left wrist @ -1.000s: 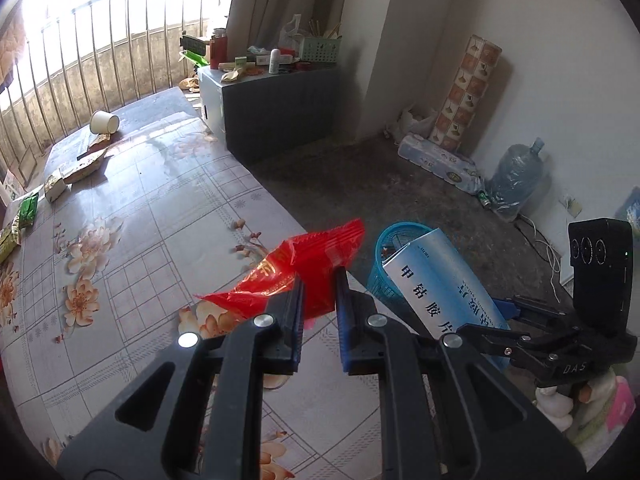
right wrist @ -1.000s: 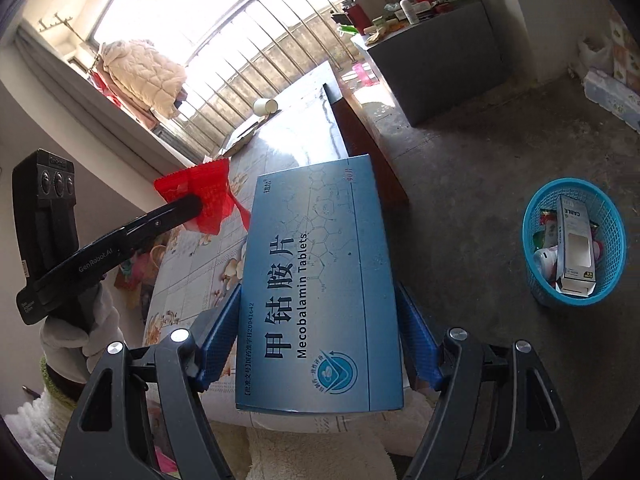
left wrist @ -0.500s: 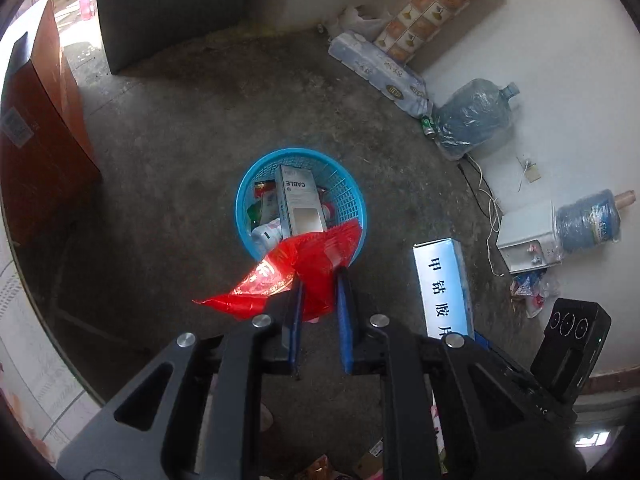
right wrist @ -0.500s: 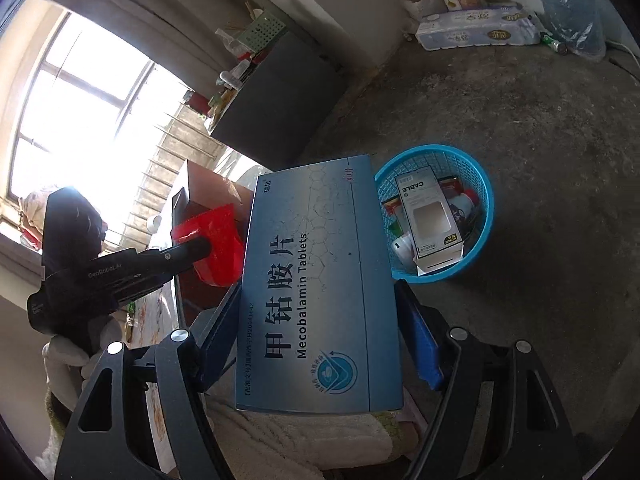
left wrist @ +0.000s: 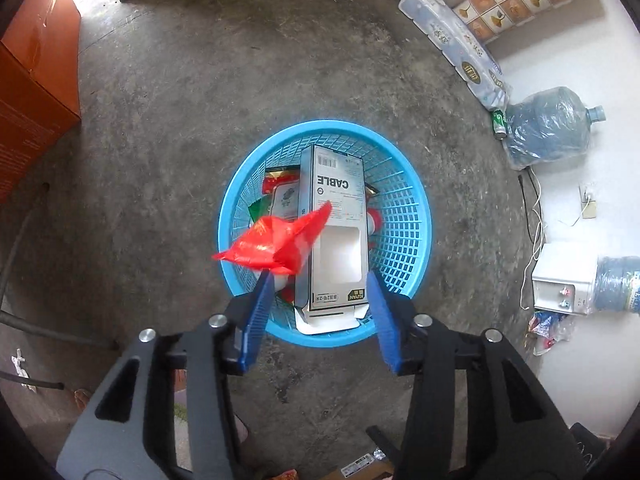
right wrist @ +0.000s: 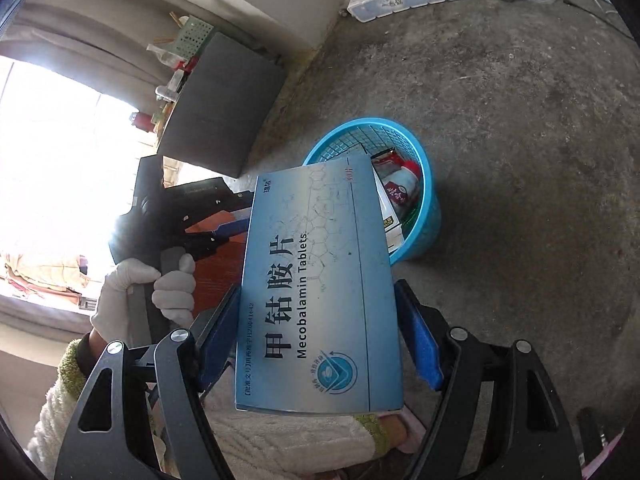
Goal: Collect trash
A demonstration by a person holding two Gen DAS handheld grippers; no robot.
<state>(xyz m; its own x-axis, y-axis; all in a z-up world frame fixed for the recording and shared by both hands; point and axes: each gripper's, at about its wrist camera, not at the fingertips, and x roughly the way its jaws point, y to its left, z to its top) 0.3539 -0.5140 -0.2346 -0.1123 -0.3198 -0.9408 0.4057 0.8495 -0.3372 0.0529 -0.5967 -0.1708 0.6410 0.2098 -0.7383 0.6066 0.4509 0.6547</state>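
Left gripper (left wrist: 320, 312) has its jaws spread wide, directly over the blue basket (left wrist: 412, 216) on the concrete floor (left wrist: 180, 120). Red wrapper (left wrist: 280, 240) sits at the tip of the left blue pad; the opposite pad is well clear of it. Can't tell if it still touches that pad or is already loose. It overlaps the basket's left rim area and partly covers the white CABLE box (left wrist: 340, 216) that lies tilted inside on other wrappers.

Right gripper (right wrist: 316, 340) is clamped on the blue Mecobalamin Tablets box (right wrist: 316, 296), pads on both long sides, held above and to the near side of the basket (right wrist: 424, 208). The box blocks most of the basket's left half in the right wrist view.

Around, left wrist view: orange cabinet (left wrist: 36, 80) far left, toilet roll pack (left wrist: 460, 48) top right, water jug (left wrist: 548, 128) and a green can (left wrist: 498, 122) by the wall, white dispenser (left wrist: 560, 276) right edge.

Only the right wrist view shows the gloved hand (right wrist: 140, 292) gripping the left tool's handle, the dark grey cabinet (right wrist: 224, 108) with clutter on top, and the bright window. Only the left wrist view shows the red wrapper and the basket's full contents.
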